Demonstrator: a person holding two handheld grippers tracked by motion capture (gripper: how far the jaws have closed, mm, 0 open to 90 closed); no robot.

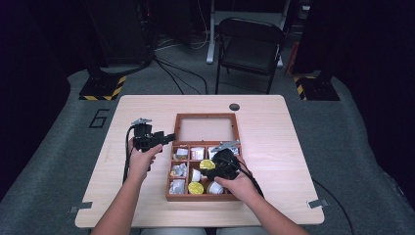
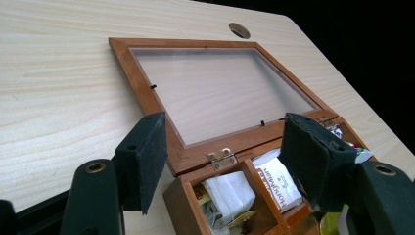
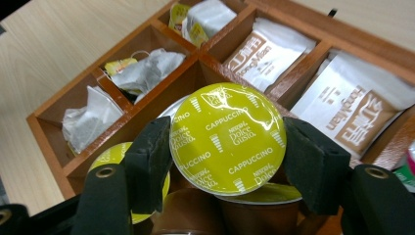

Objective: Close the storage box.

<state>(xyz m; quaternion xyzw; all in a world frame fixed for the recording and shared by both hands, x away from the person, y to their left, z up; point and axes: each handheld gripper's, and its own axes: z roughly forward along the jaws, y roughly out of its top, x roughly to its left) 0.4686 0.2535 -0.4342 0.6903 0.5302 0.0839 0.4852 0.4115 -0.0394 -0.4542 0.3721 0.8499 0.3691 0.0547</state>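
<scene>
— Where does the box (image 1: 169, 192) sit on the bench (image 1: 274, 147)?

— Between the two claws: just right of the left claw (image 1: 169, 137), and under the right claw (image 1: 208, 172).

— And its lid (image 1: 207, 128)?

— Flat on the bench behind the compartments, ahead of the left claw (image 2: 222, 159) in the left gripper view, hinged to the box's far wall.

— What sits between the right claw's pads?

— A capsule (image 3: 228, 138), over the middle compartments, with more capsules (image 3: 113, 155) beneath and left of it.

— Around that?

— Tea bags (image 3: 142, 72) in the compartments to the claw's left; sachets (image 3: 266, 51) in the far row beyond it.

— Past the lid?

— A hole (image 1: 234, 106) in the bench, then a chair (image 1: 249, 46) on the floor.
</scene>
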